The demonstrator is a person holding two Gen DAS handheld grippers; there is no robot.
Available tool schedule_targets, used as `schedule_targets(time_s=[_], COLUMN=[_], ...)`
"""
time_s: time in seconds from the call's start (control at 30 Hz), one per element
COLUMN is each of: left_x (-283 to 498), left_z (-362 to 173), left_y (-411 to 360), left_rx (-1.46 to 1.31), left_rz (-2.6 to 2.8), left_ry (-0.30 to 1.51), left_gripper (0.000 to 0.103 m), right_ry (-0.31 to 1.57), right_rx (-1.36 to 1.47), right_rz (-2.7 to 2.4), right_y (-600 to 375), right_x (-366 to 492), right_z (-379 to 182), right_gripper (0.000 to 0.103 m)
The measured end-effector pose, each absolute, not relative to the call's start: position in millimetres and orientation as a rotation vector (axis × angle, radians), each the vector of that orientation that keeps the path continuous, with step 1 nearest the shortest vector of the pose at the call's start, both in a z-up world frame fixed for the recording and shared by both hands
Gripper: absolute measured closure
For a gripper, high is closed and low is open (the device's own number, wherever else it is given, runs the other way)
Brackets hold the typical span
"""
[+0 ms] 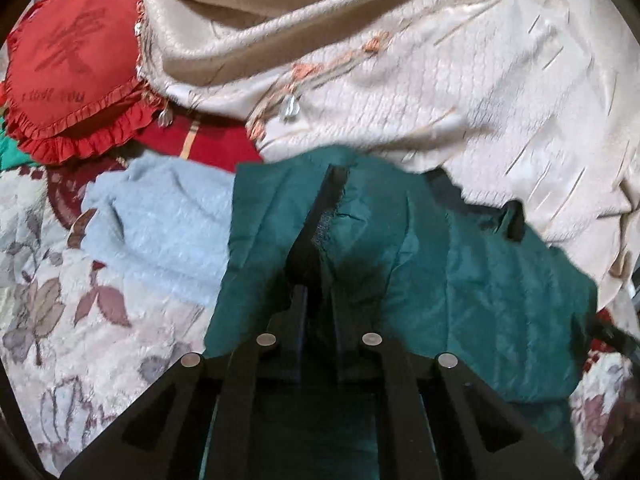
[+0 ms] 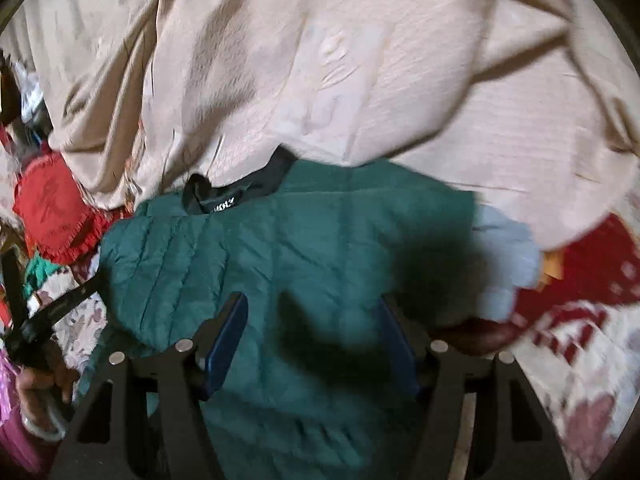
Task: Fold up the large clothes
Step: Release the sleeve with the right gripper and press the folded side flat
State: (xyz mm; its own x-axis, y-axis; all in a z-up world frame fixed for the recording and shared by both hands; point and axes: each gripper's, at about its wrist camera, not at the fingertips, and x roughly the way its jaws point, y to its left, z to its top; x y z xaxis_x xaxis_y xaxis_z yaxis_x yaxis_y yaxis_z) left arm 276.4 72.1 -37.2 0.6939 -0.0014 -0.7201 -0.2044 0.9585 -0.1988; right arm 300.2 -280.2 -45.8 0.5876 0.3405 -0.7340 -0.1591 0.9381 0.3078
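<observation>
A dark green quilted jacket (image 1: 460, 288) lies on a floral bedspread (image 1: 60, 300). In the left wrist view my left gripper (image 1: 320, 304) is shut on a fold of the green jacket along its black-lined edge. In the right wrist view the jacket (image 2: 280, 248) lies spread out with its black collar and label (image 2: 224, 200) at the far side. My right gripper (image 2: 312, 312) is open just above the jacket, its blue-padded fingers (image 2: 226, 344) wide apart and empty. The left gripper and the hand holding it show at the left edge (image 2: 24, 320).
A large beige embroidered cloth (image 1: 400, 60) is heaped behind the jacket. A red frilled heart cushion (image 1: 72, 68) sits at the far left. A light blue towel (image 1: 160, 216) lies left of the jacket. Red patterned fabric (image 2: 592, 264) lies at the right.
</observation>
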Motion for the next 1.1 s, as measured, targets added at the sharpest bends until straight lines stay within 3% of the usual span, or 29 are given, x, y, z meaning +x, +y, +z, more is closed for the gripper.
schedule_targets(time_s=[0.17, 0.3, 0.4, 0.6, 0.83, 1.1], left_x=[271, 261, 258, 280, 309, 318], left_z=[-29, -2, 12, -17, -64, -75], left_y=[75, 70, 63, 37, 25, 23], left_rx=[-0.283, -0.231, -0.209, -0.102, 0.002, 0.008], left_rz=[0.099, 0.102, 0.079, 0.088, 0.149, 0.158], left_ry=[0.8, 0.719, 0.662, 0.74, 0.845, 0.855], left_gripper=[0.103, 0.085, 0.08, 0.08, 0.08, 0.08], right_ry=[1.03, 0.994, 0.923, 0.899, 0.894, 0.909], right_rx=[0.216, 0.217, 0.236, 0.173, 0.088, 0.101], right_rz=[0.257, 0.267, 0.24, 0.264, 0.227, 0.183], right_y=[-263, -269, -287, -275, -239, -234], right_x=[352, 347, 330, 317, 361, 399], right_z=[-89, -74, -54, -46, -72, -85], right_gripper=[0.033, 0.034, 0.034, 0.034, 0.034, 0.033])
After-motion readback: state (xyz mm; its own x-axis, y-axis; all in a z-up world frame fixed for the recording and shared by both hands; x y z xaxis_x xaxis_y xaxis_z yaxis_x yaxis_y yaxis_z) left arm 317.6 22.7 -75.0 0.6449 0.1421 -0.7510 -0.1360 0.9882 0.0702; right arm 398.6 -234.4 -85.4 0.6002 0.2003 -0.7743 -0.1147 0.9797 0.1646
